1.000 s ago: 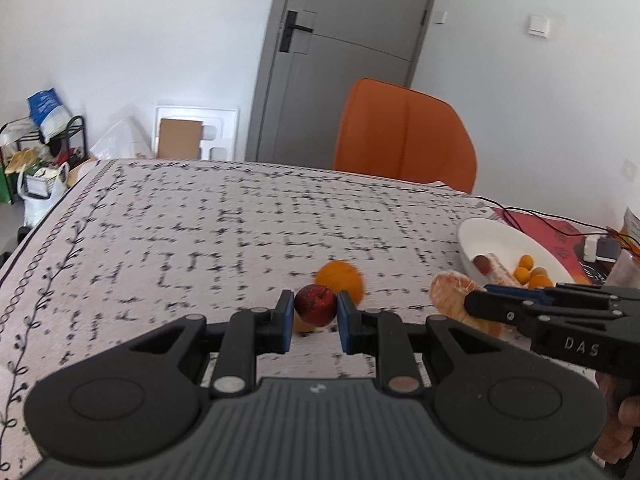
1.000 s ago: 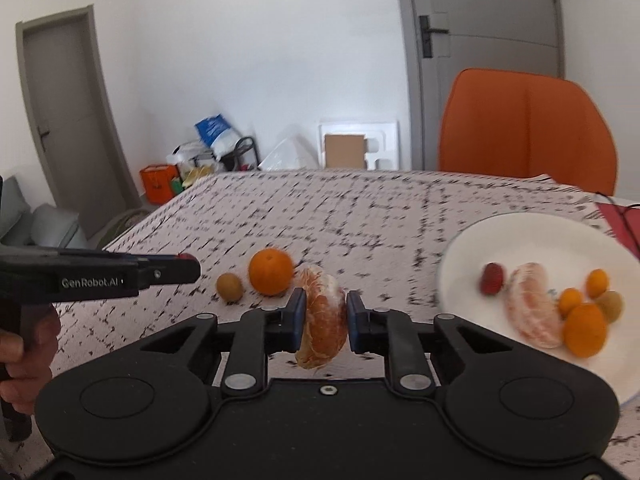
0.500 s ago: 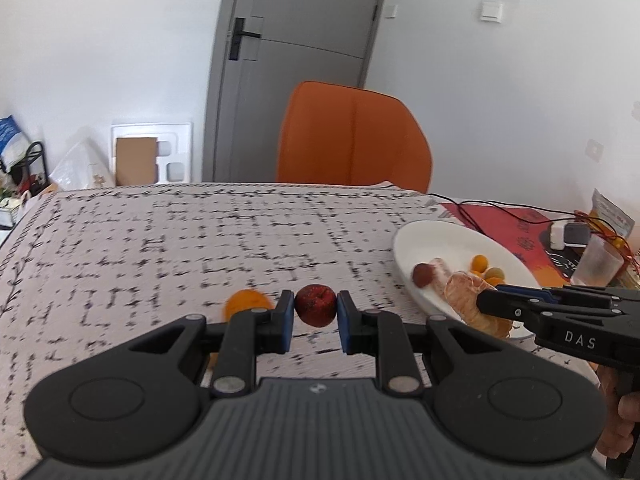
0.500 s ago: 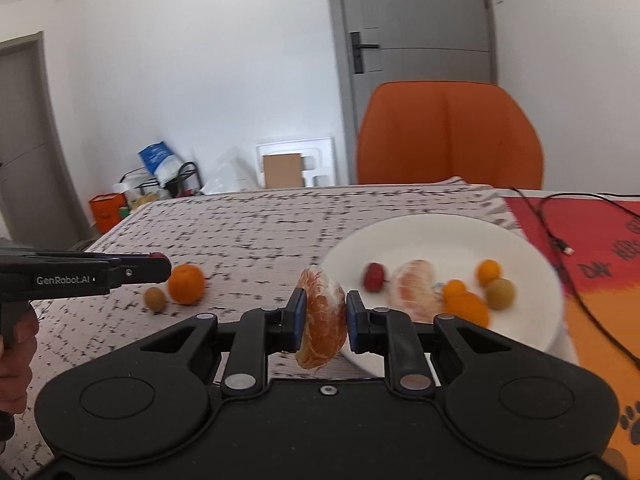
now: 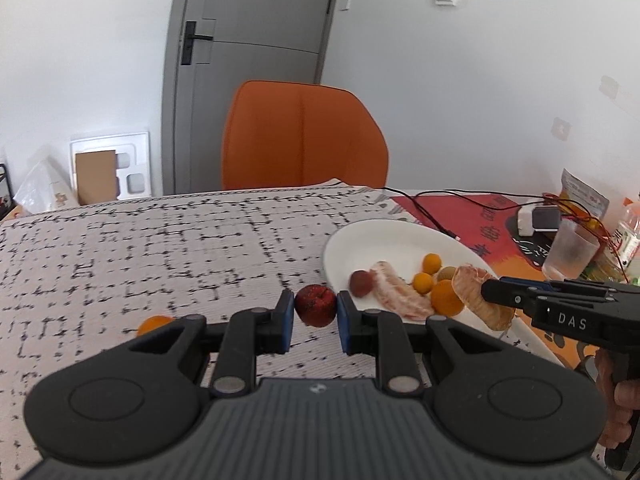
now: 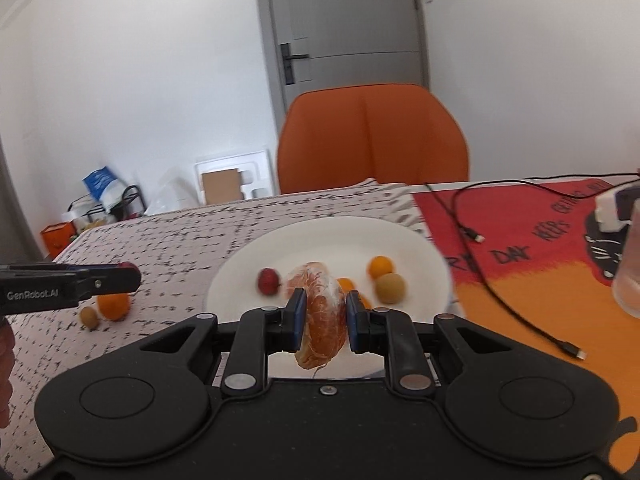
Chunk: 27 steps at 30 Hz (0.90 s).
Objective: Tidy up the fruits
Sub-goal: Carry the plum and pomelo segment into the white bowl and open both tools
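My left gripper (image 5: 316,312) is shut on a small dark red fruit (image 5: 316,305), held above the patterned tablecloth just left of the white plate (image 5: 384,240). My right gripper (image 6: 323,316) is shut on a peeled orange piece (image 6: 323,320) over the near rim of the same plate (image 6: 328,236). On the plate lie a red fruit (image 6: 268,281), another peeled piece (image 5: 394,294), small oranges (image 6: 380,266) and a brownish round fruit (image 6: 390,288). A whole orange (image 6: 114,306) and a small brown fruit (image 6: 89,317) remain on the cloth at left.
An orange chair (image 5: 304,140) stands behind the table. To the right, a red-orange mat (image 6: 540,248) carries a black cable (image 6: 480,256), a white charger (image 5: 536,218) and a clear plastic cup (image 5: 572,254). Boxes and bags sit on the floor by the wall.
Both grippers have swung right toward the plate with their fruit still held. The plate now sits straight ahead of the right gripper, and the loose orange has slid to the left.
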{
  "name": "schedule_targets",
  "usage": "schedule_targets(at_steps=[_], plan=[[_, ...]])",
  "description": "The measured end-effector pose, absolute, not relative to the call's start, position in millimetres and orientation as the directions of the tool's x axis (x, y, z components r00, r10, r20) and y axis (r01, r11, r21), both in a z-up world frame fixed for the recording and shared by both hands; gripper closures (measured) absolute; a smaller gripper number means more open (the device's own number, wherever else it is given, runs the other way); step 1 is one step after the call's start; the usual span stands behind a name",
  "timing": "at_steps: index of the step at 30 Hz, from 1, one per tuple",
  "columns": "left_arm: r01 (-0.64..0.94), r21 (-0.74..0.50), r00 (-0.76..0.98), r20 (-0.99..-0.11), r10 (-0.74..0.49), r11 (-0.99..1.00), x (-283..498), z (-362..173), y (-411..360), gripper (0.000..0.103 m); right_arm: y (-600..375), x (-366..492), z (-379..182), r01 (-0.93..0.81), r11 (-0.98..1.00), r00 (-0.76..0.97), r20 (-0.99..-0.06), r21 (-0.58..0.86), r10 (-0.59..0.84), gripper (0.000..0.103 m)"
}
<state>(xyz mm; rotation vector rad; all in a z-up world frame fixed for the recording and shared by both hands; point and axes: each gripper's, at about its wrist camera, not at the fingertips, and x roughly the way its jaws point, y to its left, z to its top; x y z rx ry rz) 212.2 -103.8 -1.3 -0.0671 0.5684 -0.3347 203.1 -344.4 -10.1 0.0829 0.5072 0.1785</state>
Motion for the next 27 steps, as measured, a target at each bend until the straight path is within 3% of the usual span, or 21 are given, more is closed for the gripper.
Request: schedule_targets(at_steps=[13, 20, 27], plan=[[0.343, -0.139, 0.775, -0.518, -0.363, 0.929, 226, 0, -131, 0.082, -369, 211, -18, -0.040, 0.991, 0.875, -0.474, 0.128, 0.097, 0.083], [0.364, -0.139, 0.768, -0.515, -0.381, 0.921, 234, 0, -142, 0.082, -367, 213, -19, -0.068, 0.987, 0.873, -0.471, 0.146, 0.130, 0.071], [0.386, -0.160, 0.758, -0.507, -0.411, 0.909, 238, 2, -150, 0.081, -366, 208, -16, -0.077, 0.986, 0.868, -0.477, 0.149, 0.140, 0.070]])
